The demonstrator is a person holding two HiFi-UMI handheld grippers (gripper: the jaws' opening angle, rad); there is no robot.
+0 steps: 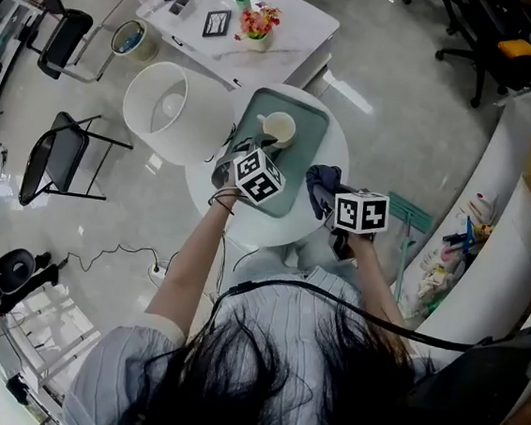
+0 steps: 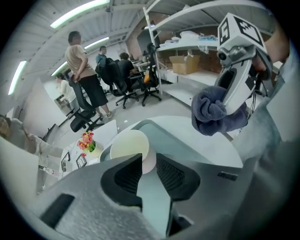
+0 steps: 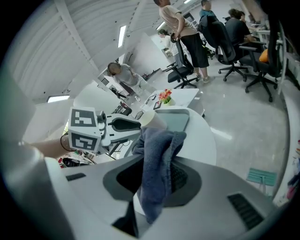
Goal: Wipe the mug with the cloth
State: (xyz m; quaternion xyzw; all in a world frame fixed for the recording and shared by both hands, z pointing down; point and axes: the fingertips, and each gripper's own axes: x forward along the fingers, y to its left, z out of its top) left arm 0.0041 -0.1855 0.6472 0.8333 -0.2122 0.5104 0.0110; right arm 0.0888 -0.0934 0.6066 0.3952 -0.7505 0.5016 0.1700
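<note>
the mug [image 1: 277, 128] stands upright on a green tray [image 1: 304, 156], just above the middle of the head view, and the tray lies on a round white counter [image 1: 340, 149]. the left claw [image 2: 147, 161] is open. its jaws stand apart, and the mug's near wall sits right at their tips, in the middle of the left gripper view. it seems placed to steady the mug or take hold of it, so the mug will not slide on the tray once rubbing starts.

the right claw [image 3: 157, 174] is clamped on a dark blue cloth [image 3: 158, 159]. a bunched fold sticks out past the jaw tips, and a tail hangs down towards the lower edge of the frame. holding it bunched leaves a soft pad in front to press on the mug. in the head view this claw and the cloth are right of centre, near the tray's right edge, with the cloth apart from the mug. wiping looks not yet begun.

it is hard to tell whether the left pads touch the mug or only flank it. no view shows a handle clearly. the cloth covers the right claw's pads and hides most of the mug in the right gripper view. the person's hair fills the bottom of the head view, and the left gripper's marker cube covers part of the tray.
</note>
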